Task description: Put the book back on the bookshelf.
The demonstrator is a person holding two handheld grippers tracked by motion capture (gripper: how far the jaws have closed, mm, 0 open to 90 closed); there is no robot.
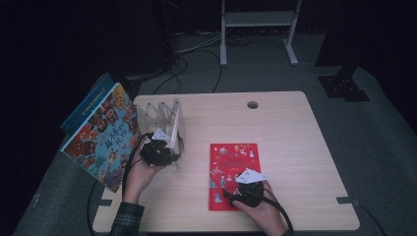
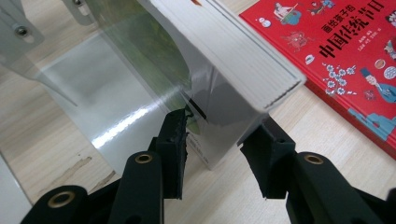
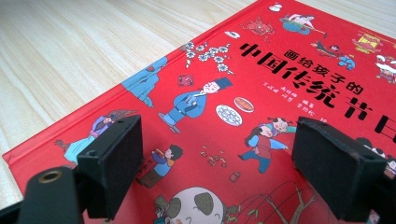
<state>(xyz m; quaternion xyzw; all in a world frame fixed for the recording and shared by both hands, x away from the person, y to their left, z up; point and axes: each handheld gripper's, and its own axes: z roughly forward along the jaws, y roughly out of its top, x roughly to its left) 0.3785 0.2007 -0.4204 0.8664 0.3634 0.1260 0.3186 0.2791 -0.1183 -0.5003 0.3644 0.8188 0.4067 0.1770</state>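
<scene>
A clear acrylic book rack (image 1: 152, 114) stands on the left of the wooden table. A thick book (image 1: 174, 129) with white page edges stands in its right-hand end. My left gripper (image 1: 160, 151) is at that book's near lower corner. In the left gripper view its jaws (image 2: 222, 121) straddle the corner of the book (image 2: 233, 60), open, the pads just off it. A red picture book (image 1: 233, 162) lies flat at the table's middle front. My right gripper (image 1: 231, 192) hovers low over its near end, open, with nothing between the pads (image 3: 217, 126), just the red cover (image 3: 280, 60) below.
A colourful picture book (image 1: 101, 137) leans off the table's left edge, with a blue book (image 1: 86, 105) behind it. The tabletop (image 1: 295, 142) has a cable hole (image 1: 253, 104) at the back. A white frame (image 1: 258, 19) stands on the floor beyond.
</scene>
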